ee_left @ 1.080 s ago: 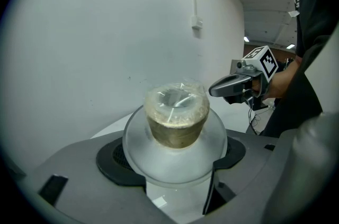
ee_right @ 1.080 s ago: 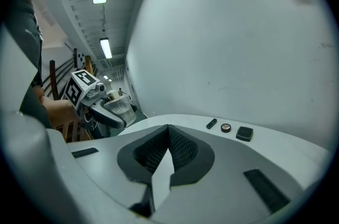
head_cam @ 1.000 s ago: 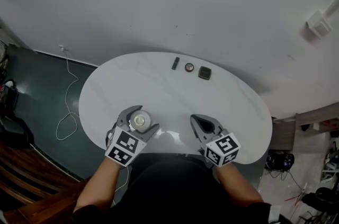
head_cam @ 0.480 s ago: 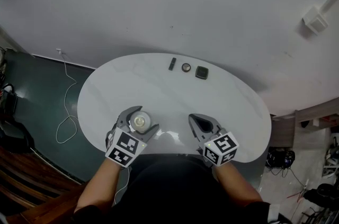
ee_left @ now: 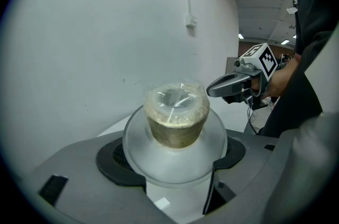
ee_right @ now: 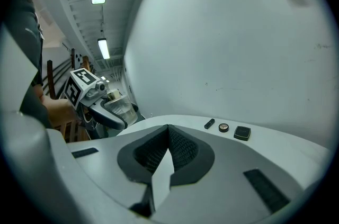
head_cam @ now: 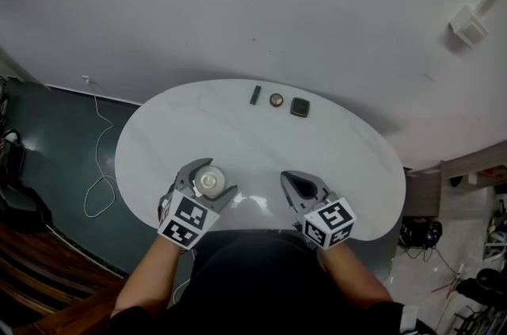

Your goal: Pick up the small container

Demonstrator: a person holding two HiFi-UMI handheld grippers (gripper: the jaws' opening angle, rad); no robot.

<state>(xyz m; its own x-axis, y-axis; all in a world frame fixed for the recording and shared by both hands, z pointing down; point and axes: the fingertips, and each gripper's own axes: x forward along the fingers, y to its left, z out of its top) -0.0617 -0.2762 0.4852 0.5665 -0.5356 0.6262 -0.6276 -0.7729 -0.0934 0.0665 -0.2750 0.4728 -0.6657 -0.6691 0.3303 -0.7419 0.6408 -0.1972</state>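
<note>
The small container (head_cam: 209, 181) is a clear plastic cup with a domed lid and beige contents (ee_left: 175, 117). It sits between the jaws of my left gripper (head_cam: 204, 184), which is shut on it near the table's front left; the black pads (ee_left: 114, 160) press on its sides. From the right gripper view the same cup (ee_right: 117, 104) shows in that gripper. My right gripper (head_cam: 299, 186) rests at the front right with its jaws closed tip to tip (ee_right: 168, 135) and nothing between them.
The white oval table (head_cam: 238, 137) carries three small dark items at its far edge: a short stick (head_cam: 255, 94), a round compact (head_cam: 276, 100) and a square black case (head_cam: 299, 107). A white wall stands behind. A cable lies on the dark floor (head_cam: 99, 167) at the left.
</note>
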